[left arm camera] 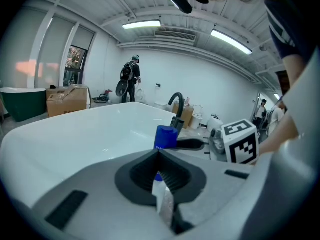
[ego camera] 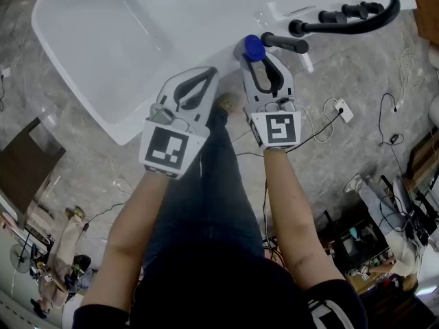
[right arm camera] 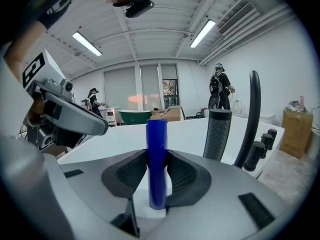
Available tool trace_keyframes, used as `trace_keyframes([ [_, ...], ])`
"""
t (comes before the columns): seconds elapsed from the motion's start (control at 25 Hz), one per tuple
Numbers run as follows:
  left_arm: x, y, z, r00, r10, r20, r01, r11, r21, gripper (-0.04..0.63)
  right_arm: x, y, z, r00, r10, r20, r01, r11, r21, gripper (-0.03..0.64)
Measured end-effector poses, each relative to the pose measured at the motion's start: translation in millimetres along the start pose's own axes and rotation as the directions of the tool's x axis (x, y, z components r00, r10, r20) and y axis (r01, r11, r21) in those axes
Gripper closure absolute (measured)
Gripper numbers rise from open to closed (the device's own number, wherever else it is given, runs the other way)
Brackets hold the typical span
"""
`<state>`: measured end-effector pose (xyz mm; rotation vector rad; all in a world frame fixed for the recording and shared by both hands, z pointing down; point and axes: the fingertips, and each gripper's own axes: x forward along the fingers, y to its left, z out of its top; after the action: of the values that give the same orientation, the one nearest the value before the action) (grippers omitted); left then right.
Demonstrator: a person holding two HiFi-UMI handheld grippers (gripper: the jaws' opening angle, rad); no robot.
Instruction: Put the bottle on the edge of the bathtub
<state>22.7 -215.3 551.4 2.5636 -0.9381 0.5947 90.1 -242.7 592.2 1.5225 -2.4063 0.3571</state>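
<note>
My right gripper point(ego camera: 263, 66) is shut on a blue bottle point(ego camera: 254, 47), which it holds upright over the near rim of the white bathtub point(ego camera: 206, 43), beside the black hand shower point(ego camera: 285, 43). In the right gripper view the bottle point(right arm camera: 156, 134) stands between the dark pads point(right arm camera: 182, 171), which press it from both sides. My left gripper point(ego camera: 204, 76) hovers to the left of it at the same rim, shut with nothing held. In the left gripper view its tips point(left arm camera: 159, 153) meet, and the bottle's blue top point(left arm camera: 165, 136) shows just beyond them.
A black arched faucet point(ego camera: 350, 16) with knobs stands on the tub's rim at the right. Cables and a white socket point(ego camera: 341, 110) lie on the stone floor. Far off stand a person with a backpack point(left arm camera: 131, 76) and a cardboard box point(left arm camera: 67, 100).
</note>
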Motion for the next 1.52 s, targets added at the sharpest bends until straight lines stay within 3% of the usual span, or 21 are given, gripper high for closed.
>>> trace_keyframes([
  [0.84, -4.0, -14.8, -7.5, 0.999, -0.037, -0.016, 0.038, 0.999, 0.016, 0.597, -16.4, 7.2, -9.3, 1.0, -0.014, -0.024, 0.013, 0.998, -0.061, 0.479],
  [1.24, -7.4, -16.3, -4.7, 0.998, -0.049, -0.026, 0.05, 0.998, 0.037, 0.597, -16.3, 9.8, -12.3, 0.998, -0.033, -0.048, 0.032, 0.999, -0.016, 0.473],
  [1.36, -7.3, -17.9, -6.6, 0.998, -0.053, -0.029, 0.054, 0.998, 0.038, 0.597, -14.7, 11.7, -15.1, 0.998, -0.029, -0.063, 0.029, 1.0, -0.006, 0.417],
  [1.52, -6.9, -20.4, -9.1, 0.998, -0.06, -0.033, 0.062, 0.997, 0.04, 0.597, -16.0, 11.6, -16.5, 0.997, -0.041, -0.067, 0.04, 0.999, -0.007, 0.391],
])
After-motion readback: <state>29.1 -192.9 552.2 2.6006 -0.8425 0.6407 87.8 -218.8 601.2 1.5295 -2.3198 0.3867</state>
